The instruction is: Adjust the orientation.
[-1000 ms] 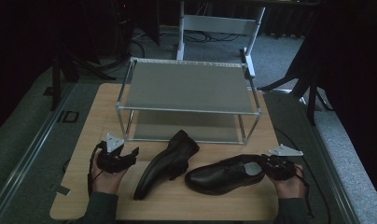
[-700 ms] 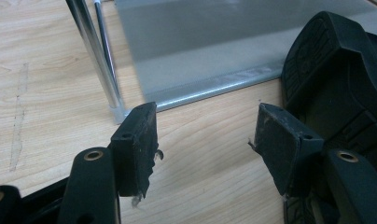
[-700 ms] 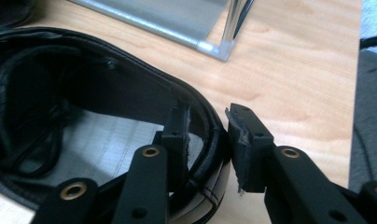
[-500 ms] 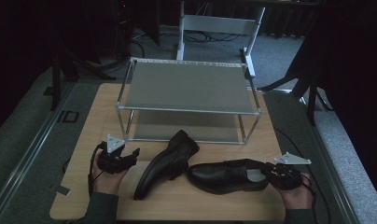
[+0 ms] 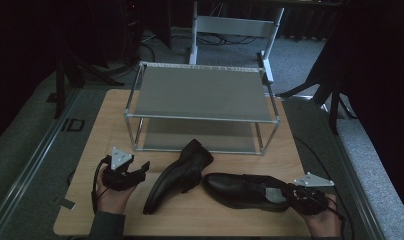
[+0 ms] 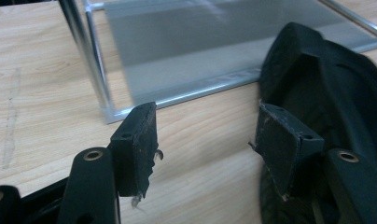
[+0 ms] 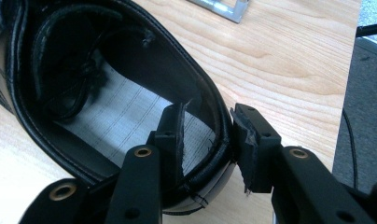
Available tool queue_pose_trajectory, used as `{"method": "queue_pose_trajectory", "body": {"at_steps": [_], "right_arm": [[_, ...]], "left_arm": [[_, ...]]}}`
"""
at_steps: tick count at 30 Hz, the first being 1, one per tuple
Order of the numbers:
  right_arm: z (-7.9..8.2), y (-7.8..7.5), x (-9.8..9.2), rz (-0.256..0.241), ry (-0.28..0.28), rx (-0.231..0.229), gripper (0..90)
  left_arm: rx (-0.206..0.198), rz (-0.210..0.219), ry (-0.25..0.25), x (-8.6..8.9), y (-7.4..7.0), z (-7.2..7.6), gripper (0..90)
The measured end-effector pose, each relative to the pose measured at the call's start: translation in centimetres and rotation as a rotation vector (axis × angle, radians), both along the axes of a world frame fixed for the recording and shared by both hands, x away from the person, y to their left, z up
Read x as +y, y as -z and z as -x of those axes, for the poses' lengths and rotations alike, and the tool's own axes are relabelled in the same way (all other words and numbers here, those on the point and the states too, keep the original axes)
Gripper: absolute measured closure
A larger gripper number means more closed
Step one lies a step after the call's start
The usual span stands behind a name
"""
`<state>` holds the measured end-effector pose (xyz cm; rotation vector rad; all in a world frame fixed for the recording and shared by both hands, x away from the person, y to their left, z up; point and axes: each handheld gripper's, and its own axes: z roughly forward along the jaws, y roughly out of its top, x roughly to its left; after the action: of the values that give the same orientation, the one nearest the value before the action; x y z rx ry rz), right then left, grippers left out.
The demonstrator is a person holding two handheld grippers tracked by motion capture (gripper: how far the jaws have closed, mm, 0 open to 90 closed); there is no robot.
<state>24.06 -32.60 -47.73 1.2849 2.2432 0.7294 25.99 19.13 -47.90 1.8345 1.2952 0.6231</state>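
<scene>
Wooden table (image 5: 110, 120), shelf rack (image 5: 202, 95) behind two shoes (image 5: 242, 190)

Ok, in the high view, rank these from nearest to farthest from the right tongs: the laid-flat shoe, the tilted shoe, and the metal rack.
1. Laid-flat shoe: its heel sits at the right tongs.
2. Tilted shoe: farther left, mid-table.
3. Metal rack: at the table's far side.
</scene>
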Motion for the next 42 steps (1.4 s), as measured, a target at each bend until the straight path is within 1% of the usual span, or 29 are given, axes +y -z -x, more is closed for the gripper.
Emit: {"method": "queue_pose_trajectory", "body": {"at_steps": [2, 4, 5, 8, 10, 11, 12, 13, 14, 16, 18, 20, 21, 23, 24, 25, 26, 27, 32, 33, 34, 35, 37, 38, 39, 42], "right_arm": [[0.1, -0.1, 0.2, 0.008, -0.006, 0.017, 64.3], [0.2, -0.1, 0.3, 0.01, -0.009, 0.025, 64.3], [0.3, -0.2, 0.5, 0.02, -0.015, 0.03, 64.0], [0.5, -0.3, 0.6, 0.014, -0.031, 0.047, 63.2], [0.6, -0.2, 0.8, -0.007, -0.06, 0.066, 63.6], [0.7, -0.2, 0.8, -0.009, -0.063, 0.062, 63.7], [0.8, -0.2, 0.8, -0.01, -0.062, 0.064, 63.6], [0.8, -0.2, 0.8, -0.011, -0.065, 0.065, 63.6], [0.9, -0.2, 0.8, -0.013, -0.067, 0.066, 63.6], [1.0, -0.2, 0.8, -0.017, -0.07, 0.065, 63.5], [0.9, -0.1, 0.7, -0.027, -0.071, 0.063, 63.3], [0.9, -0.1, 0.7, -0.033, -0.072, 0.058, 63.7], [0.9, -0.1, 0.6, -0.038, -0.071, 0.056, 63.9], [0.8, 0.0, 0.5, -0.048, -0.071, 0.056, 65.1], [0.7, 0.0, 0.5, -0.05, -0.07, 0.055, 66.0], [0.7, 0.0, 0.5, -0.051, -0.07, 0.055, 67.3], [0.6, 0.0, 0.5, -0.054, -0.07, 0.055, 67.9], [0.6, 0.0, 0.4, -0.056, -0.072, 0.057, 68.1], [0.5, -0.1, 0.4, -0.057, -0.087, 0.058, 69.0], [0.4, -0.1, 0.4, -0.06, -0.088, 0.056, 69.7], [0.4, -0.1, 0.4, -0.056, -0.086, 0.048, 75.6], [0.3, 0.0, 0.3, -0.072, -0.086, 0.049, 77.4], [0.0, 0.1, 0.1, -0.098, -0.093, 0.047, 78.0], [0.0, 0.1, 0.1, -0.098, -0.093, 0.047, 78.0], [-0.2, 0.1, 0.1, -0.105, -0.098, 0.05, 78.2], [-0.3, 0.1, 0.1, -0.102, -0.102, 0.051, 78.2]], "left_arm": [[-0.008, 0.008, 0.016, -0.1, -0.3, 0.6, 39.7], [-0.008, 0.008, 0.016, -0.1, -0.3, 0.6, 39.7], [-0.018, 0.03, 0.052, -0.3, -0.7, 1.6, 39.7], [-0.021, 0.059, 0.108, -0.7, -1.3, 2.7, 39.2], [-0.029, 0.056, 0.148, -1.0, -1.6, 3.6, 37.6], [-0.036, 0.052, 0.169, -1.2, -1.7, 4.0, 36.3], [-0.036, 0.052, 0.169, -1.2, -1.7, 4.0, 35.2], [-0.041, 0.038, 0.191, -1.7, -1.7, 4.9, 34.0], [-0.042, 0.015, 0.202, -2.0, -1.6, 5.2, 32.7], [-0.04, -0.033, 0.212, -2.7, -1.2, 5.8, 30.8], [-0.034, -0.067, 0.225, -3.3, -0.7, 6.1, 30.7], [-0.017, -0.095, 0.225, -3.7, -0.1, 6.3, 30.8], [-0.008, -0.103, 0.217, -3.8, 0.3, 6.3, 31.7], [0.023, -0.125, 0.199, -4.0, 1.0, 6.2, 34.3], [0.031, -0.132, 0.193, -4.0, 1.2, 6.1, 36.1], [0.039, -0.115, 0.201, -3.9, 1.4, 6.0, 36.8], [0.039, -0.115, 0.201, -3.9, 1.4, 6.0, 38.8], [0.047, -0.089, 0.215, -3.7, 1.5, 5.8, 40.5], [0.058, -0.053, 0.252, -3.5, 1.5, 5.3, 52.1], [0.06, -0.05, 0.252, -3.5, 1.5, 5.2, 52.9], [0.064, -0.044, 0.25, -3.4, 1.5, 5.0, 53.0], [0.066, -0.037, 0.25, -3.3, 1.5, 4.8, 53.3], [0.07, -0.033, 0.251, -3.1, 1.4, 4.7, 53.7], [0.075, -0.025, 0.247, -3.0, 1.4, 4.5, 53.7], [0.083, -0.009, 0.239, -2.5, 1.4, 4.1, 54.2], [0.079, 0.013, 0.216, -1.9, 1.2, 3.5, 54.0]]}}
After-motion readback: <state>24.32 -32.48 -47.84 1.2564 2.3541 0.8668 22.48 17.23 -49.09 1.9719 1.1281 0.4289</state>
